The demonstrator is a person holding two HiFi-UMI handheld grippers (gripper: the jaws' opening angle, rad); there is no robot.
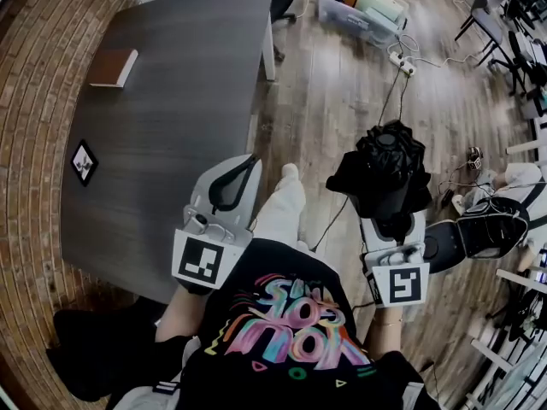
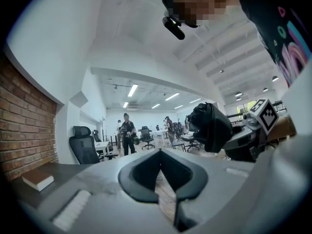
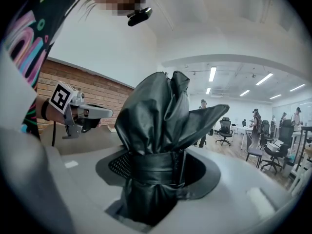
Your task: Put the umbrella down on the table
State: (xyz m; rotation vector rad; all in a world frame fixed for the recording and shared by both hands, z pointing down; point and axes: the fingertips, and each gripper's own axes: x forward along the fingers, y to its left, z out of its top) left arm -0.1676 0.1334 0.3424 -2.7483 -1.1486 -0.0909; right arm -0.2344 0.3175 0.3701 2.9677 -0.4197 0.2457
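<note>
A folded black umbrella [image 1: 385, 165] stands upright in my right gripper [image 1: 389, 207], over the wooden floor to the right of the dark grey table [image 1: 171, 75]. In the right gripper view the jaws press on the strapped middle of the umbrella [image 3: 161, 126], and its loose fabric flares above them. My left gripper [image 1: 249, 165] hangs over the table's right edge, its jaws shut with the tips together and nothing between them. The left gripper view shows the umbrella [image 2: 209, 128] off to the right, away from the left gripper [image 2: 160, 152].
A brown book [image 1: 114, 67] and a small square marker card [image 1: 83, 162] lie on the table's left side. A plastic bin [image 1: 363, 7] and a power strip [image 1: 402, 62] with cables sit on the floor beyond. An office chair [image 1: 479, 229] stands at the right.
</note>
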